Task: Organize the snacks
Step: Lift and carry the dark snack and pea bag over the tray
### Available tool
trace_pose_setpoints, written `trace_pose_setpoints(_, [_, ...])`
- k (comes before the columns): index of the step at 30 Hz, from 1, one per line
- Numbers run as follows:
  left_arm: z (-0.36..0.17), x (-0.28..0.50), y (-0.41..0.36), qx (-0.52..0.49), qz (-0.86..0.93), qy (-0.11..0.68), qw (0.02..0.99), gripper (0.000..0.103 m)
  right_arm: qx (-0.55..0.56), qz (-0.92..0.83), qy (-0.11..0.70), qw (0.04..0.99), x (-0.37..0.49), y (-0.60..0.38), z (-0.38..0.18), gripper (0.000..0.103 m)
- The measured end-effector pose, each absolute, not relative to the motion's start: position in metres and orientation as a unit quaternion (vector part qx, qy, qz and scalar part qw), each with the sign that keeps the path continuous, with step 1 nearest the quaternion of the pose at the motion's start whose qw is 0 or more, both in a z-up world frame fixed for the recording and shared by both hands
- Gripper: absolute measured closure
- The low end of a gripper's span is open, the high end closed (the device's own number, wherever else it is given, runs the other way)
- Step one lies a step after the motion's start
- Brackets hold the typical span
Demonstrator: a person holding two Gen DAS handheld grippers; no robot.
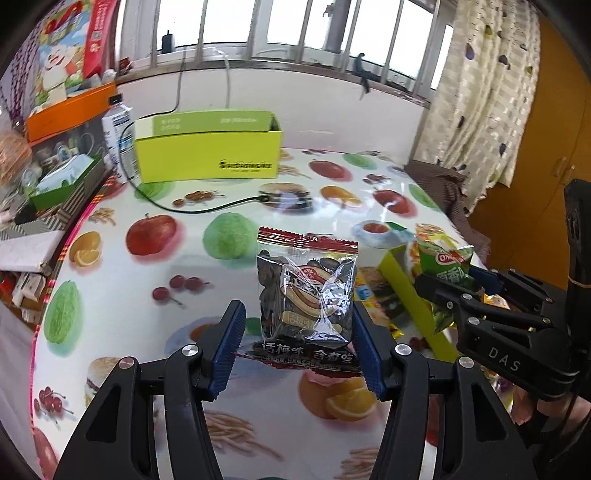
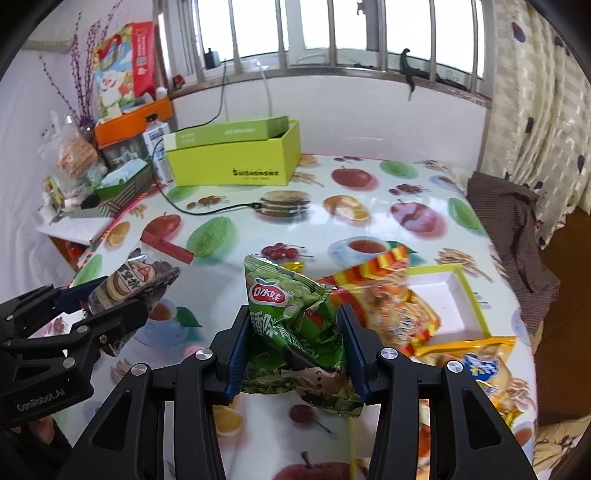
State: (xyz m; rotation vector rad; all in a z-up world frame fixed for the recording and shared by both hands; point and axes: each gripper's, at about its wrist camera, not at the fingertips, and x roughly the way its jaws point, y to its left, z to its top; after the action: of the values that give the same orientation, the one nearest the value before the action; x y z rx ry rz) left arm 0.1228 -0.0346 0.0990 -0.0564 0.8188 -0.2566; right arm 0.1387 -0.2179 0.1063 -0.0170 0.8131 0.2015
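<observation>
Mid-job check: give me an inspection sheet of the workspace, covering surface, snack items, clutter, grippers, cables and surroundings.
Surface: table under a glossy fruit-print cloth.
Job's things: dark plum packet and green pea packet, both lifted; orange snack bag and yellow bag lying by a shallow white-bottomed tray; open lime-green box at the far side.
Clutter: water bottle, orange box and stacked cartons on the far-left shelf.
Grippers: left gripper shut on the plum packet; right gripper shut on the pea packet.
Cables: black cable trailing across the cloth.
Surroundings: barred window, patterned curtain.
</observation>
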Motion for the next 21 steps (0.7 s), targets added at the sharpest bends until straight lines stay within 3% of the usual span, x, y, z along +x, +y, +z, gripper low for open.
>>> trace_pose_setpoints(21, [0.106, 0.111, -0.115, -0.007, -0.207, 0.395, 0.895, 0.045, 0.015, 0.021, 0.369, 0.929, 0.111, -0.309, 0.132, 0.059])
